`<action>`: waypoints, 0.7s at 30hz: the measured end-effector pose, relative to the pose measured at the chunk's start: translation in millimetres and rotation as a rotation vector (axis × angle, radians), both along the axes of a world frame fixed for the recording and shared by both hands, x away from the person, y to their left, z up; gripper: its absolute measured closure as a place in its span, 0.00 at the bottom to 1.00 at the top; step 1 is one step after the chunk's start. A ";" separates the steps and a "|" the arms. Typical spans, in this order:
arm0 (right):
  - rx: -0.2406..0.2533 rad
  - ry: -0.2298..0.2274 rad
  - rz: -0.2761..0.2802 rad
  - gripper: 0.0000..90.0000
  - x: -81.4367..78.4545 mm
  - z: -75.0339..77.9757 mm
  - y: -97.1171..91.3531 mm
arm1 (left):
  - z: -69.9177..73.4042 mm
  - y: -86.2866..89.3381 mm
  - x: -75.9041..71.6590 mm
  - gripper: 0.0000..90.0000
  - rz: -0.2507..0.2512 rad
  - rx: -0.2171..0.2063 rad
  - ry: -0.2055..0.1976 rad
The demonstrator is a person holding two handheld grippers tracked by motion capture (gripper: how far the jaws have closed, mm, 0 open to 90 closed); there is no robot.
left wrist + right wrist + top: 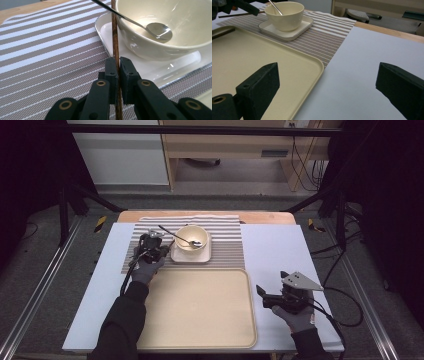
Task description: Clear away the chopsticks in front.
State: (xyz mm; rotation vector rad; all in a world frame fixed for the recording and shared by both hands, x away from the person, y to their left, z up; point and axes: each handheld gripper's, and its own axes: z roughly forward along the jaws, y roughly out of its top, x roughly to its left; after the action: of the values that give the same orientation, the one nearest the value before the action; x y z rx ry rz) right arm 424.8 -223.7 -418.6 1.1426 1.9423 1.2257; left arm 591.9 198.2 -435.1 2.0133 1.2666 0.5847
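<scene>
My left gripper [152,245] [118,62] is shut on a thin brown wooden stick [115,37], which runs up between the jaws towards the bowl's left side. The stick [239,14] lies roughly level in the right gripper view, just left of the bowl. A cream bowl [191,238] [150,47] [284,15] stands on a square white saucer [190,256] [107,27] with a metal spoon [182,239] [160,31] leaning in it. My right gripper [272,282] [327,82] rests open over the pale sheet, right of the tray, with nothing between its jaws.
A striped placemat [225,240] [50,50] lies under the saucer at the back of the table. A large beige tray [200,305] [249,57] sits in front of it, between my two hands. Black frame posts stand at both sides.
</scene>
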 end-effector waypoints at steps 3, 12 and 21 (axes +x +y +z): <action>0.001 -0.001 0.002 0.05 0.1 0.2 -0.3 | 3.9 5.6 -7.3 0.94 0.001 -0.002 -0.011; 0.005 0.003 0.000 0.04 -0.5 1.1 -0.9 | 19.8 24.7 -31.0 0.94 0.022 -0.016 -0.040; 0.013 -0.002 -0.002 0.04 -1.9 2.8 -1.8 | 24.7 40.3 -56.9 0.94 0.040 -0.022 -0.061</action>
State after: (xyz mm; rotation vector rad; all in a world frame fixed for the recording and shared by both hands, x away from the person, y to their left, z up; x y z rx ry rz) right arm 422.9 -225.5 -415.9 1.1492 1.9339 1.2403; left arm 535.1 238.4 -410.4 1.9416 1.2744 0.6437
